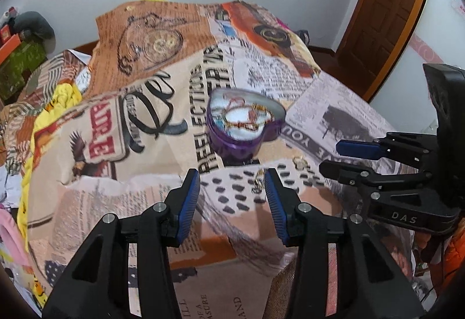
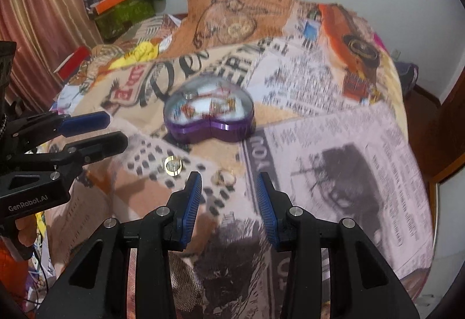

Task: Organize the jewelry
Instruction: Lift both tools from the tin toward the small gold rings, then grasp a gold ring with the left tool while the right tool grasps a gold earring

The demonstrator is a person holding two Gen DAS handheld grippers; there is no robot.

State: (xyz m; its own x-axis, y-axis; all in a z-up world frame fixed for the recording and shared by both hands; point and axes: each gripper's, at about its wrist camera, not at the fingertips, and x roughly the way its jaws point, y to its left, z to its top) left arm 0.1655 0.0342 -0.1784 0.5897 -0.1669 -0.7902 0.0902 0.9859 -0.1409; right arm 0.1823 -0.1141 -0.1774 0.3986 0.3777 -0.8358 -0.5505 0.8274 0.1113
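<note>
Left claw (image 1: 232, 188) partly open, nothing between the pads — same for the right claw (image 2: 229, 191), empty. Both point down at the bedspread (image 1: 334, 104). Loose rings (image 2: 223, 178) lie just beyond the right claw; a gold band (image 2: 173, 165) sits nearer the left. Purple heart-shaped box (image 2: 209, 118), open, lies farther back. To do well: lower slowly, straddle one ring, close gently — thin metal likely slips on soft cloth.

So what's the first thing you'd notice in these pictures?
The purple heart-shaped tin with jewelry inside, sitting mid-cloth on the newspaper-print cloth. Nearer the camera, a shiny gold ring and small gold earrings lie loose on that cloth.
</note>
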